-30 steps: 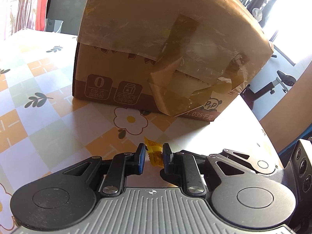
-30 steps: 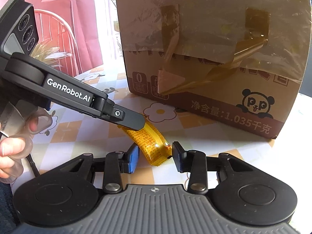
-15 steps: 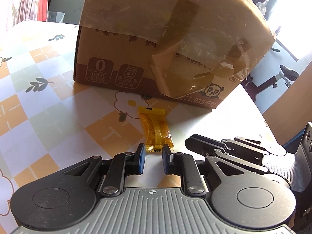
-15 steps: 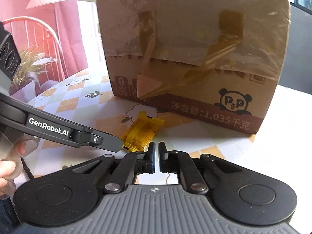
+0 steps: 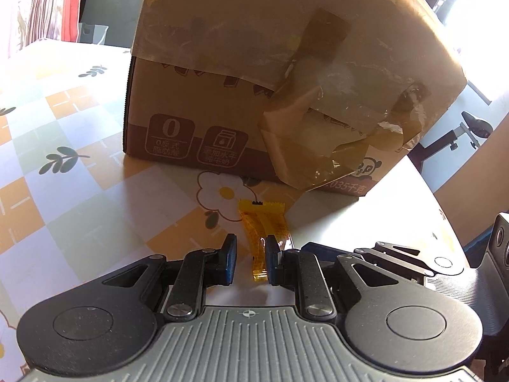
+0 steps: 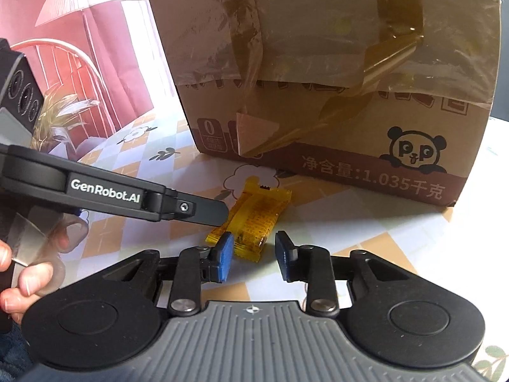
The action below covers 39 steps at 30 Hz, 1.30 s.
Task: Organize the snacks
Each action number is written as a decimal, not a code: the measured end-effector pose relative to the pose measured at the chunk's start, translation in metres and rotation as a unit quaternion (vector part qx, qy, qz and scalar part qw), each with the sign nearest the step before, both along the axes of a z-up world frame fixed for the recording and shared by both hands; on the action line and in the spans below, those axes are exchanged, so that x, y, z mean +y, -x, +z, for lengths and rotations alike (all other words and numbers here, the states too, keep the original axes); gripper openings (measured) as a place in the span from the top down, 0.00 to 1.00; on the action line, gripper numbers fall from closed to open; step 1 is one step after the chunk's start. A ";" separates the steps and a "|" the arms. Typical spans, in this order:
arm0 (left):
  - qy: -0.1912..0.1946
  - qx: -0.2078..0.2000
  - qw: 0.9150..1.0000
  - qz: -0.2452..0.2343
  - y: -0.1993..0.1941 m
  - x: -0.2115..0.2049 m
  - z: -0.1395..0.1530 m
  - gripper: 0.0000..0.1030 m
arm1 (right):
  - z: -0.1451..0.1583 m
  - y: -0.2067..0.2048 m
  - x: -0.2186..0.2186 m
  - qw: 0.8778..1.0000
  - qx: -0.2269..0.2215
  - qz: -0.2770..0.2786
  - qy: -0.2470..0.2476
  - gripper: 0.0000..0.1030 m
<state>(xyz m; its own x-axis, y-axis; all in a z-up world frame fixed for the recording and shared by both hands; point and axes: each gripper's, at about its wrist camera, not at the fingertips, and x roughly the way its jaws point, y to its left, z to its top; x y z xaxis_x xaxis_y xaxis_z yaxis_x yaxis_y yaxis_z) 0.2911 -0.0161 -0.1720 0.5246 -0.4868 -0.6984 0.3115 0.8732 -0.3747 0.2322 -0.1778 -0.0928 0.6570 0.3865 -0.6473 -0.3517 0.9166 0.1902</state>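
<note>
The right gripper (image 6: 253, 251), jaws together a moment ago, has just been opening and now straddles the yellow snack (image 6: 257, 219) loosely. The snack lies before the cardboard box (image 6: 318, 79), in from the table's (image 5: 79, 222) right edge. The left gripper (image 5: 249, 258) pinches its end. Opposed pulls could tear the wrapper.

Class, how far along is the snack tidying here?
Done: nothing; the taped cardboard box looks closed. In hand: one yellow snack packet lies on the table, its end between the left gripper's jaws, grip unclear; the right gripper's jaws have just been opening near it. Left: putting it away.
</note>
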 end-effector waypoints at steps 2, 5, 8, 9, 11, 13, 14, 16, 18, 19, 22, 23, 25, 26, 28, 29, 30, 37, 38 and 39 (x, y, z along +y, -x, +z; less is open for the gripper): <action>0.001 -0.002 1.000 -0.009 -0.006 -0.002 -0.002 0.80 | 0.000 -0.002 0.002 1.000 -0.003 0.007 0.006 0.62; 0.007 -0.001 1.000 -0.030 -0.014 -0.006 -0.004 0.79 | -0.001 -0.007 0.003 1.000 -0.005 0.016 0.012 0.61; 0.013 0.007 0.999 -0.051 -0.015 -0.014 -0.005 0.80 | -0.003 -0.010 0.007 0.999 -0.013 0.027 0.023 0.60; 0.006 -0.001 0.999 -0.052 -0.013 -0.016 -0.005 0.80 | -0.003 -0.009 0.007 0.999 -0.015 0.028 0.024 0.60; 0.007 -0.003 0.999 -0.050 -0.013 -0.017 -0.005 0.80 | -0.005 -0.009 0.007 0.999 -0.022 0.030 0.023 0.60; 0.016 0.002 0.999 -0.047 -0.015 -0.015 -0.006 0.80 | -0.006 -0.009 0.005 0.999 -0.023 0.028 0.022 0.61; 0.017 0.002 0.999 -0.047 -0.015 -0.014 -0.006 0.80 | -0.005 -0.009 0.005 0.999 -0.023 0.025 0.023 0.61; 0.008 0.000 0.999 -0.050 -0.013 -0.017 -0.005 0.80 | -0.005 -0.009 0.006 0.999 -0.024 0.025 0.024 0.61; -0.003 -0.006 0.999 -0.053 -0.007 -0.020 -0.003 0.80 | -0.005 -0.009 0.006 0.999 -0.022 0.026 0.024 0.61; -0.006 -0.009 0.999 -0.053 -0.004 -0.020 -0.002 0.80 | -0.004 -0.008 0.006 0.999 -0.021 0.026 0.021 0.62; 0.003 -0.009 0.999 -0.047 0.001 -0.018 0.001 0.80 | -0.002 0.000 0.005 0.999 -0.023 0.024 0.018 0.66; 0.008 -0.011 0.999 -0.045 0.003 -0.017 0.003 0.80 | 0.000 0.003 0.004 0.999 -0.027 0.023 0.017 0.66; 0.011 -0.018 0.999 -0.044 0.009 -0.017 0.009 0.80 | 0.005 0.009 0.004 0.999 -0.039 0.024 0.019 0.66; 0.013 -0.024 0.999 -0.045 0.012 -0.017 0.013 0.80 | 0.008 0.012 0.005 0.998 -0.045 0.025 0.023 0.66; 0.016 -0.035 0.998 -0.046 0.018 -0.016 0.022 0.80 | 0.016 0.018 0.005 0.998 -0.059 0.025 0.028 0.66; 0.019 -0.041 0.998 -0.047 0.020 -0.016 0.027 0.80 | 0.020 0.021 0.005 0.997 -0.066 0.024 0.029 0.66; 0.022 -0.045 0.998 -0.049 0.022 -0.017 0.031 0.80 | 0.025 0.024 0.004 0.997 -0.073 0.023 0.030 0.66; 0.033 -0.066 0.995 -0.070 0.040 -0.026 0.053 0.80 | 0.048 0.051 -0.004 0.994 -0.105 0.013 0.036 0.66; 0.035 -0.068 0.995 -0.070 0.041 -0.027 0.054 0.80 | 0.050 0.054 -0.004 0.994 -0.107 0.010 0.036 0.66; 0.036 -0.070 0.994 -0.070 0.043 -0.028 0.055 0.80 | 0.052 0.057 -0.005 0.993 -0.109 0.009 0.037 0.66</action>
<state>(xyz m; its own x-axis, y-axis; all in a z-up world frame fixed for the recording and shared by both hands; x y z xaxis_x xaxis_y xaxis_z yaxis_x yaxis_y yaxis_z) 0.2483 -0.0439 -0.1165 0.5379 -0.6079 -0.5840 0.4814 0.7902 -0.3793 0.1756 -0.1827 -0.0405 0.7783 0.3562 -0.5172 -0.3935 0.9184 0.0403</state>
